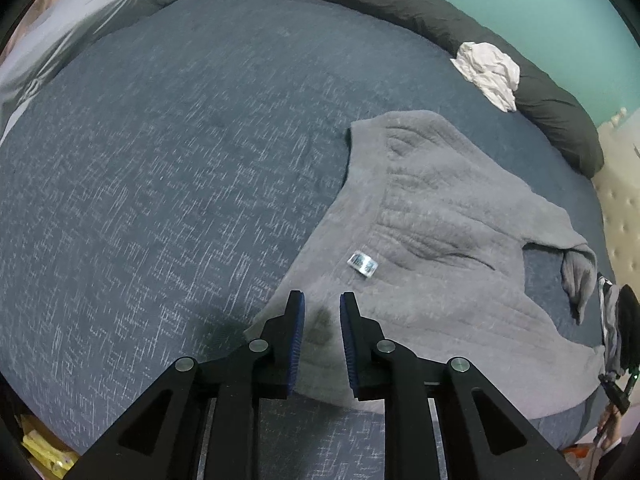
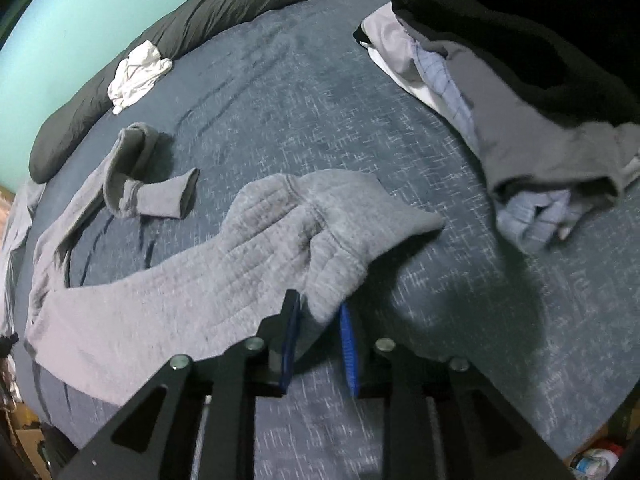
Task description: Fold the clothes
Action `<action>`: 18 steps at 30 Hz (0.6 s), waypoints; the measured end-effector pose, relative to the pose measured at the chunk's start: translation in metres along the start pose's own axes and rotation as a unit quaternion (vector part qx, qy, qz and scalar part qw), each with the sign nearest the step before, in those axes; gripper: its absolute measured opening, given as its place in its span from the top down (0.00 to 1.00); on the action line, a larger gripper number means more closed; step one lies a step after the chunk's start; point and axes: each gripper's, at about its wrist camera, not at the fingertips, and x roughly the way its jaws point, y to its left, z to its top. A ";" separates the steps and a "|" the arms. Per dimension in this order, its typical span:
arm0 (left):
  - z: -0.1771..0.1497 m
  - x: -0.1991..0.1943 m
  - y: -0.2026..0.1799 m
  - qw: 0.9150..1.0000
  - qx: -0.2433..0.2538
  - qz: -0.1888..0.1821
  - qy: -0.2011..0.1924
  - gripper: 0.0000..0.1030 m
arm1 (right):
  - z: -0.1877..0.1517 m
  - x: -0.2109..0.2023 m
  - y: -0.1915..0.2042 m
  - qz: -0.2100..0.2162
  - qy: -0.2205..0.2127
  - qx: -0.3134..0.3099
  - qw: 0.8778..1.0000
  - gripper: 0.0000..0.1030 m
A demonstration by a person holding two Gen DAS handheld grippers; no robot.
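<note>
We are laying a grey quilted fleece sweater [image 1: 432,240] flat on the blue woven bedspread [image 1: 160,200], so the spreading step looks nearly done and the folding itself not yet begun. Our left hand-held gripper [image 1: 322,336] is hovering over the sweater's hem edge with its blue-padded jaws parted and nothing pinched between them. Our right hand-held gripper [image 2: 320,336] is standing with its jaws slightly apart around a bunched corner of the same sweater [image 2: 280,240]; the fabric is lying between the pads, but they do not appear to be pressing it.

The sweater is soft, thick and ribbed in stitched rows, with a small white label [image 1: 363,265] near the hem and 1 sleeve [image 2: 132,176] twisted and partly inside out. We judge the next move is to smooth the bunched corner and straighten that sleeve before folding it across the body. A crumpled white cloth [image 1: 490,72] is lying by the long dark bolster [image 1: 400,4], and a pile of mixed unfolded clothes [image 2: 520,120] is waiting to the right.
</note>
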 end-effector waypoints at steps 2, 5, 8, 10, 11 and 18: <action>0.003 -0.002 -0.004 1.000 0.006 -0.002 -0.004 0.79 | -0.002 -0.011 0.001 -0.005 -0.001 -0.009 1.000 0.80; 0.005 -0.004 -0.011 1.000 0.014 -0.004 -0.008 0.77 | -0.001 -0.029 -0.001 0.008 -0.018 -0.005 1.000 0.80; 0.007 -0.007 -0.017 1.000 0.021 -0.004 -0.012 0.77 | 0.005 -0.044 0.008 0.026 -0.040 -0.017 0.999 0.80; 0.009 -0.008 -0.021 1.000 0.021 -0.006 -0.015 0.77 | 0.010 -0.053 0.015 0.038 -0.053 -0.026 0.998 0.79; 0.010 -0.009 -0.022 1.000 0.020 -0.007 -0.017 0.77 | 0.015 -0.052 0.023 0.043 -0.054 -0.036 0.997 0.74; 0.013 -0.014 -0.032 0.999 0.017 -0.015 -0.027 0.75 | 0.037 -0.009 0.101 0.056 -0.030 -0.121 0.991 0.65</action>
